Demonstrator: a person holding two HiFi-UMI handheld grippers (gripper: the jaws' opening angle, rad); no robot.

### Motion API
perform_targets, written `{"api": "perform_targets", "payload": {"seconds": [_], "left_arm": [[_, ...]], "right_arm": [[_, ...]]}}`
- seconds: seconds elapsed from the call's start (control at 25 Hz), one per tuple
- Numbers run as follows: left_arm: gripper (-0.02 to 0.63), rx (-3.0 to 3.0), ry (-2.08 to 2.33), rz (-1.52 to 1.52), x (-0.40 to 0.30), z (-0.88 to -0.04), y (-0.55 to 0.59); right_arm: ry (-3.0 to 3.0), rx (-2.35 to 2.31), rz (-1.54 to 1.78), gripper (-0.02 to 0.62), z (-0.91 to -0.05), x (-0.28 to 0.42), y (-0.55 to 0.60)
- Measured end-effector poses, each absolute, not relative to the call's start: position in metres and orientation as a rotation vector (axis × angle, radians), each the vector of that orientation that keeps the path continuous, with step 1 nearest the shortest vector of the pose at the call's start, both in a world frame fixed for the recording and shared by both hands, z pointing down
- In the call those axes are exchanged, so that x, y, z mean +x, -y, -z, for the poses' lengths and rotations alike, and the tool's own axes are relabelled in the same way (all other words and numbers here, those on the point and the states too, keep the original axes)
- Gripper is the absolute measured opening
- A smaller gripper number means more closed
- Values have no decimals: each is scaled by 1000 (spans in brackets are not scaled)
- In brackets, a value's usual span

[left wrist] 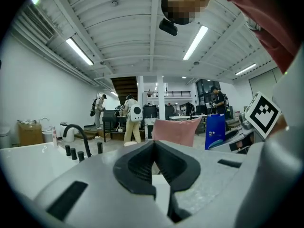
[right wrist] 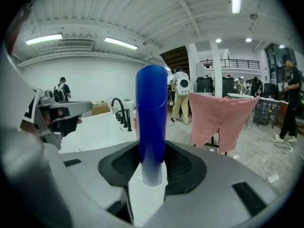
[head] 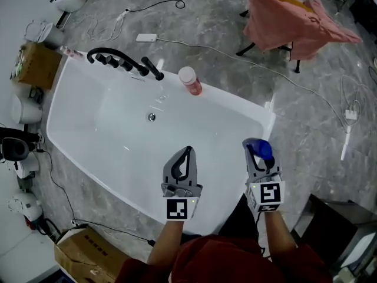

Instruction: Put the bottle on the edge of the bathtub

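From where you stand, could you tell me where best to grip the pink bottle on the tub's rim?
Probably its body below the white cap, tool coming level from the bathtub side: the pink bottle seems upright, with the black faucet beside it.

1. The faucet (head: 121, 61) stands on the bathtub's (head: 106, 128) far-left rim, and another bottle (head: 189, 80) lies on the far rim to its right.
2. A draped cloth (head: 294, 19) hangs beyond the tub, to the right.
3. My left gripper (head: 187, 152) is over the near rim. My right gripper (head: 257, 155) is to its right, with the bottle (head: 263, 150) between its jaws.
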State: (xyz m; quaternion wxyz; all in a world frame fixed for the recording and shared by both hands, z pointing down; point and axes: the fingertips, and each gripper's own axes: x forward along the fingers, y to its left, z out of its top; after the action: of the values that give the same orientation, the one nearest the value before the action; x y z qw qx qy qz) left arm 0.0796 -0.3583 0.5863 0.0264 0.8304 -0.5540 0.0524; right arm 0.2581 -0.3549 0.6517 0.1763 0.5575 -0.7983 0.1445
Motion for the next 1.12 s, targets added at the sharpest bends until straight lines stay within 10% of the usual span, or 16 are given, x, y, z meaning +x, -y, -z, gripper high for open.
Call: {"api": "perform_targets", "payload": {"seconds": [1.12], "left_arm": [[5,2256,1725,-408,78,-742,375]], "right_arm": [[2342,1440,-360,149,-808,204,528]]}}
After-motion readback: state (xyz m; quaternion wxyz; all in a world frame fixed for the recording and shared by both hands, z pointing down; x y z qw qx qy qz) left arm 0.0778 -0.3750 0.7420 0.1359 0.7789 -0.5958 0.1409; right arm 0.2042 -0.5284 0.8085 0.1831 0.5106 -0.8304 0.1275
